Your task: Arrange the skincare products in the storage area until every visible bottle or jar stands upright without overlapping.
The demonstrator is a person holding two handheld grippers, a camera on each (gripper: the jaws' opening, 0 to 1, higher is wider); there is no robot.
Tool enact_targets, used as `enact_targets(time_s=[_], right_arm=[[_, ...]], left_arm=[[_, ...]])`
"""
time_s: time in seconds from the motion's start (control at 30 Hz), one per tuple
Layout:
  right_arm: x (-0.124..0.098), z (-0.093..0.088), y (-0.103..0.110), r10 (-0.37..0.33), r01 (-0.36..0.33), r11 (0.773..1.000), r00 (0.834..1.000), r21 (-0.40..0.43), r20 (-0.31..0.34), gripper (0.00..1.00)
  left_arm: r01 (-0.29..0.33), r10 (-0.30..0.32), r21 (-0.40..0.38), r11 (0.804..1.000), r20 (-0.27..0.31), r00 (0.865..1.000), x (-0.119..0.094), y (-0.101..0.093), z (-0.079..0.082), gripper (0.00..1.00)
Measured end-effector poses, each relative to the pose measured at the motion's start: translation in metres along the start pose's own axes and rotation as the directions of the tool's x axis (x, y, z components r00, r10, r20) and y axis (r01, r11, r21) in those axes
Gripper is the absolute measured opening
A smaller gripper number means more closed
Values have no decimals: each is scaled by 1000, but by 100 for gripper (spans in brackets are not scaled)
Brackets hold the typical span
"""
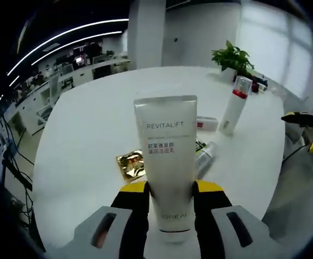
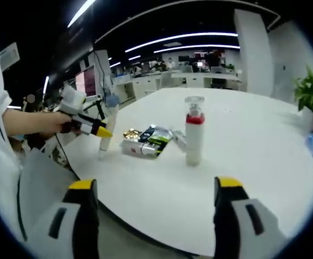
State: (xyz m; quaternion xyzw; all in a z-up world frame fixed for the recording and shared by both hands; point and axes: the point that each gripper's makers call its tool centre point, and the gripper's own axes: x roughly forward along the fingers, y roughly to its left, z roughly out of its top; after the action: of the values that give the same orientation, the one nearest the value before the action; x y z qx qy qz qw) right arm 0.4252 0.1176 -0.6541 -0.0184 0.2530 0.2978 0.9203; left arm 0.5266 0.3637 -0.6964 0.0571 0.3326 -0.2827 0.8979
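The left gripper [image 1: 170, 208] clamped an upright white tube [image 1: 166, 162] between its fingers, above the near table [image 1: 92, 145] edge. Beyond the fingertips lay a gold sachet [image 1: 130, 164] and what looked like toppled products, partly hidden. A red-banded bottle [image 1: 235, 105] stood farther off. The right gripper [image 2: 155, 208] hung wide apart, empty, off the edge.

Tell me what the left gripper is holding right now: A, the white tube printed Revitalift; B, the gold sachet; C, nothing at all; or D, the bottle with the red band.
A: in the left gripper view the left gripper's jaws press on both sides of the white Revitalift tube, while the red-banded bottle stands apart on the table.
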Motion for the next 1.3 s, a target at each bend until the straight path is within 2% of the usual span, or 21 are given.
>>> enact_targets(time_s=[0.23,0.33,0.67,0.8,1.03,1.3], right_arm=[[0,0,2,6,-6,1000,1000,-11,2,88],[0,0,3,11,-11,1000,1000,-15,1,87],[-4,4,8,17,-17,1000,1000,-26,1,85],[-3,22,17,34,-35,999,998,11,47,82],[5,52,42,99,-101,995,989,16,114,74],[13,72,67,157,-163,986,975,27,159,65]], left_arm=[[13,-13,2,1000,40,999,-9,-15,8,28],[26,-27,10,1000,69,997,-14,-26,15,28],[49,-50,18,999,115,992,-25,-58,29,28],[49,-51,21,999,130,990,-29,-72,33,28],[54,-56,16,998,160,986,-35,-95,40,28],[71,-77,39,997,193,978,-41,-125,48,28]])
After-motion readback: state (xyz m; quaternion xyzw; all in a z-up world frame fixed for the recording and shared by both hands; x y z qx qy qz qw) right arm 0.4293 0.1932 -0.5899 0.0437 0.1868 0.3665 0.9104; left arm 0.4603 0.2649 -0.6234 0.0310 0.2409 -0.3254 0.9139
